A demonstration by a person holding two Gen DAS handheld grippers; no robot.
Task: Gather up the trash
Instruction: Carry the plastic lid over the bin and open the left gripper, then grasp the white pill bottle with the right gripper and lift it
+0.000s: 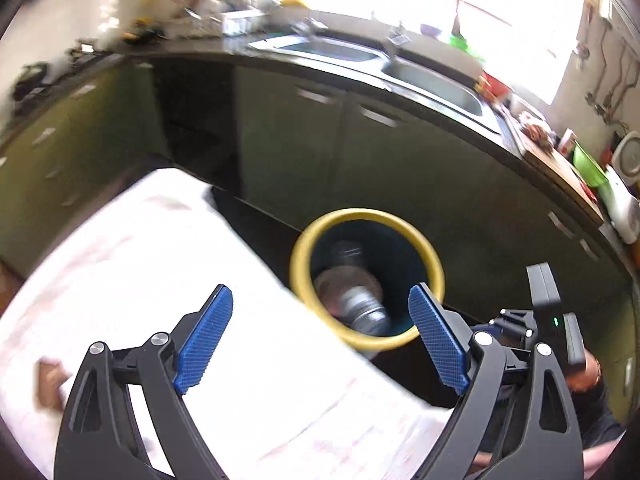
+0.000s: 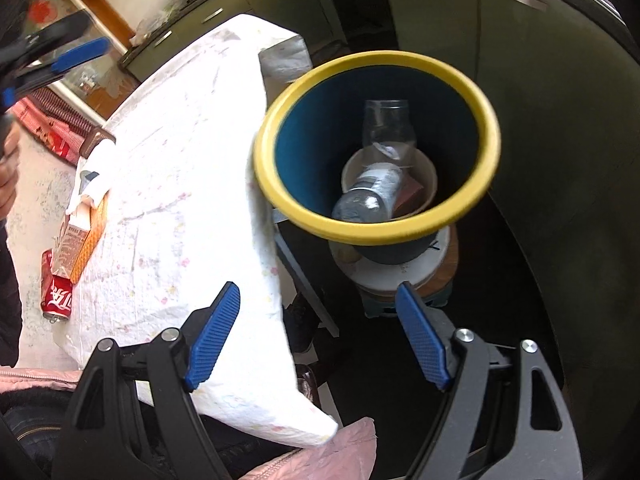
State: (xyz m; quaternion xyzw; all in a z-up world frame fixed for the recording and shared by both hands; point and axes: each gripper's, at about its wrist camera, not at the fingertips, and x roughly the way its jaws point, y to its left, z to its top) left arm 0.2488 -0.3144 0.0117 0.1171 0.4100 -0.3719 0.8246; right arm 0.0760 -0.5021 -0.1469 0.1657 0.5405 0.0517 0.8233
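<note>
Bin point(image 2: 280, 200), yellow-rimmed, right of desk point(image 2: 180, 160): holds bottle point(image 2: 368, 196), paper bowl point(image 2: 430, 178). Right view only: red can point(image 2: 56, 292), carton point(image 2: 76, 240) at desk's left. Left tongs point(image 1: 320, 334), right tongs point(image 2: 318, 334): wide apart, empty.

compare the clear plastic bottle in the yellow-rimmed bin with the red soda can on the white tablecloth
The clear plastic bottle lies inside the yellow-rimmed bin, on a paper bowl; the red soda can is still out on the white tablecloth. The bottle is see-through with a pale label; the can is opaque red with white lettering. Both lie tipped over rather than upright.
</note>
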